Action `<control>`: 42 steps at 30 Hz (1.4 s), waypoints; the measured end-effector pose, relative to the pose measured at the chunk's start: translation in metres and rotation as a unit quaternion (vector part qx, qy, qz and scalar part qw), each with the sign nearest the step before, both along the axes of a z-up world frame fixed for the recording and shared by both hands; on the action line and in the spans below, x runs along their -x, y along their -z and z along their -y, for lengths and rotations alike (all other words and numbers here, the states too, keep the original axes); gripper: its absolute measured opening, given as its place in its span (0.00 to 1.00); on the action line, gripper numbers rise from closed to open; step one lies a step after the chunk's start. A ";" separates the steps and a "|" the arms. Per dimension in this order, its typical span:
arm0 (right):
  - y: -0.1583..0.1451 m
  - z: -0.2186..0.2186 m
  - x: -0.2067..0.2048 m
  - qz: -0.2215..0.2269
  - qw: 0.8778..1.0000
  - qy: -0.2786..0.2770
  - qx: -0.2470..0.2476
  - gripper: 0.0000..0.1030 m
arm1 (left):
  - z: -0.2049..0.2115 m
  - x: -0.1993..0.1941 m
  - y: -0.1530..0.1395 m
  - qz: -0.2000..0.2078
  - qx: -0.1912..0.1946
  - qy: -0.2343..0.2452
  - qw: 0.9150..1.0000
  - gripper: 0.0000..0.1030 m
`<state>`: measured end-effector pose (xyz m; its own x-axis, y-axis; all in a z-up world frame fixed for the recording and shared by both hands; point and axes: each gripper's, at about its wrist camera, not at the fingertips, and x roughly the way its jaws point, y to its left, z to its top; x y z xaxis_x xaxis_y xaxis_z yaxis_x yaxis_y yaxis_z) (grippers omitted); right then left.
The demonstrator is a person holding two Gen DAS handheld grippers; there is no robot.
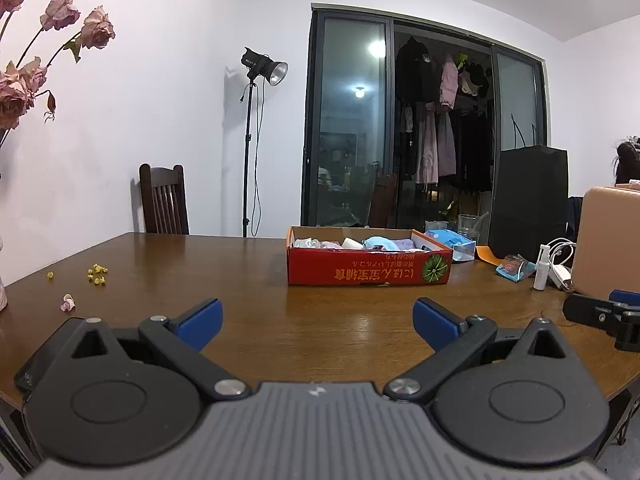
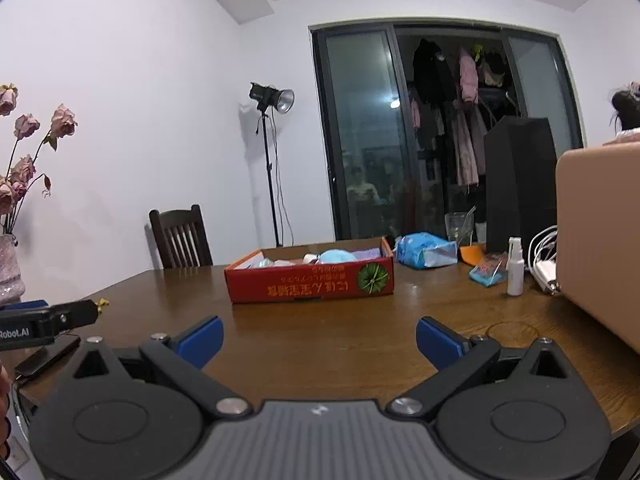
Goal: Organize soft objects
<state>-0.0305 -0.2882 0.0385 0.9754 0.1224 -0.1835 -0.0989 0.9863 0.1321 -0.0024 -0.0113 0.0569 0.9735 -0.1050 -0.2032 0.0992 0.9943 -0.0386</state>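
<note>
My left claw point(image 1: 318, 322) and right claw point(image 2: 319, 338) both hover low over the near edge of the wooden worktop point(image 1: 340, 320), jaws spread wide with nothing between them. Beyond them sits the red cardboard box point(image 1: 368, 266), soft cloth items point(image 1: 378, 243) already lying inside it. Just right of the box lies a blue soft pack point(image 2: 426, 250); further right stands a white spray bottle point(image 2: 515, 266).

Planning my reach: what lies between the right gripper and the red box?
Only bare table between the open right gripper and red box, seen in the right wrist view.
</note>
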 end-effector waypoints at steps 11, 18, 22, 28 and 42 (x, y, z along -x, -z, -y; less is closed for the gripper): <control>0.002 -0.005 -0.001 -0.006 1.000 -0.003 0.010 1.00 | -0.001 -0.001 0.000 -0.002 0.001 -0.006 1.000 1.00; 0.001 -0.005 -0.001 -0.006 1.000 -0.001 0.008 1.00 | -0.002 0.001 0.000 -0.001 0.000 -0.007 1.000 1.00; 0.001 -0.004 0.001 0.004 1.000 -0.001 0.002 1.00 | -0.002 0.000 0.000 0.000 0.000 -0.007 1.000 1.00; 0.004 -0.007 0.000 0.002 1.000 -0.004 0.004 1.00 | -0.001 0.001 0.000 -0.002 -0.001 -0.006 1.000 1.00; 0.004 -0.006 0.001 0.001 1.000 -0.007 0.009 1.00 | -0.001 0.001 0.001 -0.003 0.001 -0.005 1.000 1.00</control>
